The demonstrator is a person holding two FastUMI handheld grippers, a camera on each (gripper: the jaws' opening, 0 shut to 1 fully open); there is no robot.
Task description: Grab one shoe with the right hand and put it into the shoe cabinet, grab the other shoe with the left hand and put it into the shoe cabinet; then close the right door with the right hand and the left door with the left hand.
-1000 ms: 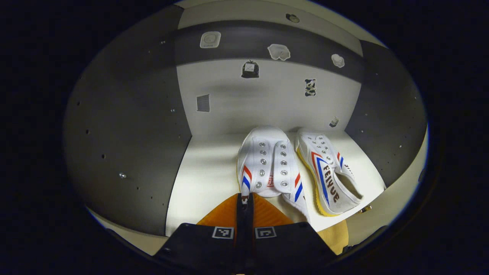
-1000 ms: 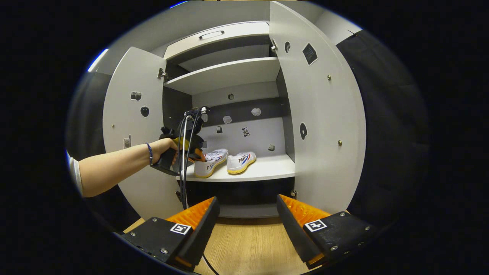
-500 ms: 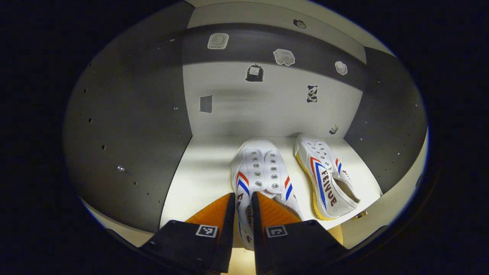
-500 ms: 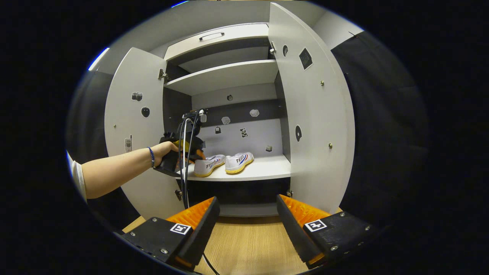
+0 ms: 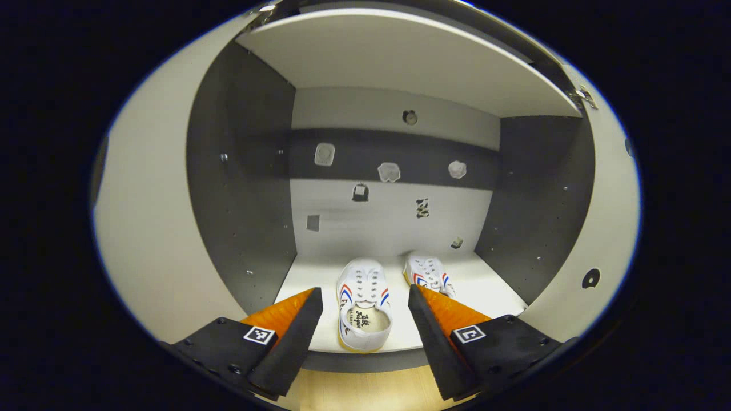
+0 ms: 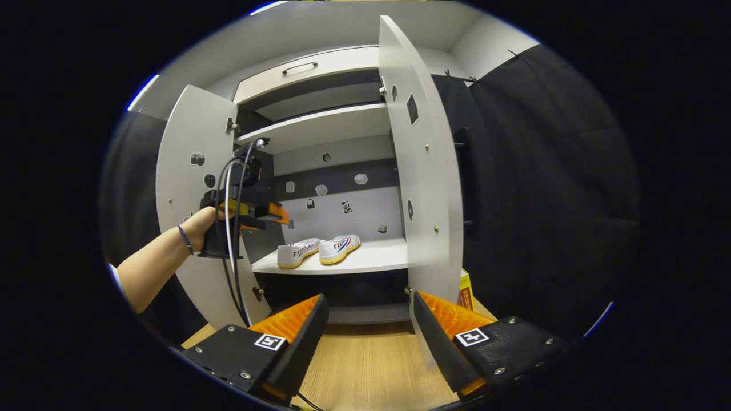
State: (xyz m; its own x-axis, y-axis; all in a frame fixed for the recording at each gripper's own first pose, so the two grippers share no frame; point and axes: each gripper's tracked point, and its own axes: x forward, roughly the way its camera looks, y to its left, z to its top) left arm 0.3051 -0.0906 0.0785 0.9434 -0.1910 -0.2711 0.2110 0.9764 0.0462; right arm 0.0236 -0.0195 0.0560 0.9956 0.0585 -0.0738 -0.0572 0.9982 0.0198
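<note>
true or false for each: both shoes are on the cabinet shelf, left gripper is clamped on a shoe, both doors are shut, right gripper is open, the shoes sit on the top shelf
1. Both shoes rest on the cabinet shelf. True: the near shoe and the far shoe lie side by side on the shelf.
2. The left gripper is clamped on a shoe. False: its fingers are spread and hold nothing.
3. Both doors are shut. False: the left door and the right door both stand open.
4. The right gripper is open. True.
5. The shoes sit on the top shelf. False: another shelf lies above them.
</note>
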